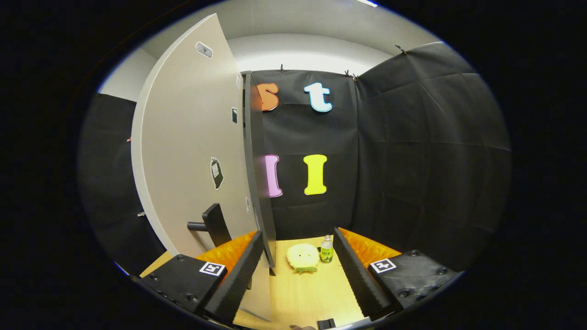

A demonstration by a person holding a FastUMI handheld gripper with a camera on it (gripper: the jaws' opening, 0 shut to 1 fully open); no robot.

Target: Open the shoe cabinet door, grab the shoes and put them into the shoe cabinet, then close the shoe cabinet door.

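Gripper view: pale wooden floor (305, 293) running ahead between the fingers, black cloth wall (412, 151) closing the booth beyond and to the right, a white ceiling band glowing above. Gripper (298, 275) spread wide, fingers well apart, nothing held between them. Cabinet door (190, 151) swung open, standing upright just ahead of the left finger and rising far above it: a broad light grey panel with a dark edge (257, 174) turned toward the camera, its lower corner coming down right beside the left fingertip. Black handle (213, 224) jutting from the panel low down, above the left finger, on a short stem. Small dark sticker (216, 173) higher on the panel, and a little grey plate (204, 49) near its top. Beyond the fingers, on the floor and roughly midway between them, a round yellow plush slipper (302, 257), with a small clear bottle (326, 250) with a green label standing upright just beside it toward the right finger; cannot tell whether the two touch.
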